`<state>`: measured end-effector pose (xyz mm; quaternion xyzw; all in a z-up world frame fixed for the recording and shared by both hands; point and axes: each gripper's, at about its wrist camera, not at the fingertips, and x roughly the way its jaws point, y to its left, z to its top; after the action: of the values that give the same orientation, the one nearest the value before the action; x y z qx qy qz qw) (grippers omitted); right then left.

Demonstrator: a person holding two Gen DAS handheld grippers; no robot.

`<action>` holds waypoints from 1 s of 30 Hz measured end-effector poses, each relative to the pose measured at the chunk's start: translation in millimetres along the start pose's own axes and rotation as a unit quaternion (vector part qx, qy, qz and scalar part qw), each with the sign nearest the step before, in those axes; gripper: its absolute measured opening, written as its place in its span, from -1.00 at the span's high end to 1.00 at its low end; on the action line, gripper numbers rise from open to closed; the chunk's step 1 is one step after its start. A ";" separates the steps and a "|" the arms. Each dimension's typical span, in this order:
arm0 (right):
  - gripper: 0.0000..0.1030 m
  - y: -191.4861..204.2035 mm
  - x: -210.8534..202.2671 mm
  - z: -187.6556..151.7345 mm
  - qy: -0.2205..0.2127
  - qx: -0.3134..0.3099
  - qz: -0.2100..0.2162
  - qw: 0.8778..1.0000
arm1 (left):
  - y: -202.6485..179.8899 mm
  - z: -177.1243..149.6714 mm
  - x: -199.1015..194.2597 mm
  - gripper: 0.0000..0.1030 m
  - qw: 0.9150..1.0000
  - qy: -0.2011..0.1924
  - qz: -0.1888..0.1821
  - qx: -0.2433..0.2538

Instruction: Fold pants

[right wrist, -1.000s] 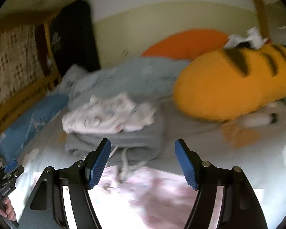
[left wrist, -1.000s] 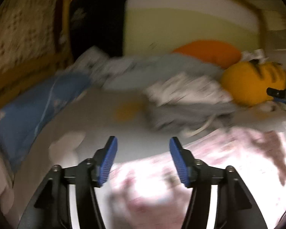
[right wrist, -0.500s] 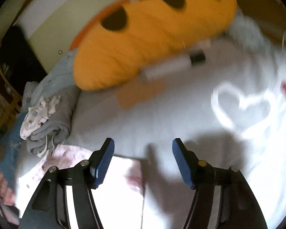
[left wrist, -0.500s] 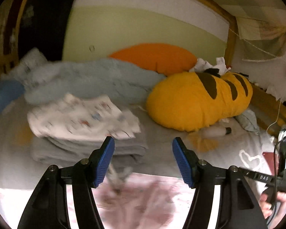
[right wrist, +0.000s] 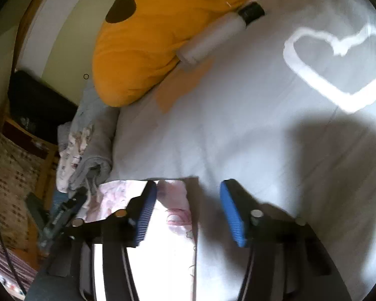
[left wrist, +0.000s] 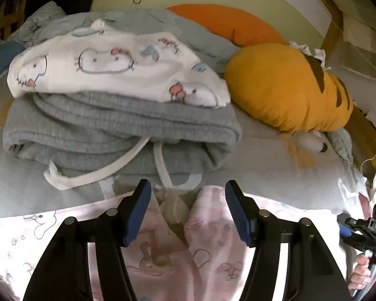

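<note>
Pink patterned pants [left wrist: 178, 250] lie flat on the grey bed sheet, waistband toward the far side. My left gripper [left wrist: 186, 210] is open and empty, low over the waistband's middle notch. My right gripper [right wrist: 185, 208] is open and empty, over the pants' right edge [right wrist: 173, 210], with its left finger above the fabric and its right finger above bare sheet. The left gripper also shows in the right wrist view [right wrist: 62, 213], and the right gripper in the left wrist view [left wrist: 358, 228].
A stack of folded clothes, grey drawstring pants [left wrist: 117, 135] under a white cartoon-print garment [left wrist: 112, 65], sits just beyond the pink pants. A yellow striped plush pillow [left wrist: 288, 87] and an orange pillow [left wrist: 225, 22] lie behind. A white tube [right wrist: 213, 40] rests by the plush. The sheet [right wrist: 263, 125] has a heart print.
Both grippers have dropped lower and closer to the pink pants. The left swung right toward the folded stack. The right tilted down toward the pants' right edge.
</note>
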<state>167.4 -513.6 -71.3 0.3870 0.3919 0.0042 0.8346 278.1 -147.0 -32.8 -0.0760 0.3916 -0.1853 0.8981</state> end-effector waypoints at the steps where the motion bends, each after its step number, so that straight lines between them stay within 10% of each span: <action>1: 0.25 -1.7 -0.1 0.3 0.000 0.004 -0.003 1.000 | 0.3 -0.1 1.7 -0.15 1.000 0.002 0.009 0.002; 12: 0.42 9.8 15.0 -5.8 0.047 -0.017 0.043 0.998 | 4.4 -2.6 7.9 -0.15 1.000 0.010 0.020 -0.002; 14: 0.87 12.4 19.6 -7.9 0.044 -0.021 0.011 0.999 | 7.2 -3.1 7.1 -0.15 1.000 0.011 0.020 -0.003; 21: 0.94 51.2 -35.3 -15.2 -0.141 -0.100 -0.081 0.982 | 4.9 -2.1 5.2 -0.03 1.000 0.001 0.013 0.005; 25: 0.94 39.2 -9.9 -10.7 -0.096 -0.075 -0.213 0.970 | 4.2 -1.5 10.0 0.05 1.000 0.008 0.010 0.008; 30: 0.94 26.2 -9.6 -6.1 -0.078 -0.056 -0.190 0.977 | 9.4 1.8 9.7 0.06 0.999 0.008 -0.048 -0.011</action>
<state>164.6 -494.3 -50.4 0.2574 0.3909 -0.1627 0.8686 288.1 -142.2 -40.7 -0.1029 0.3963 -0.2241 0.8844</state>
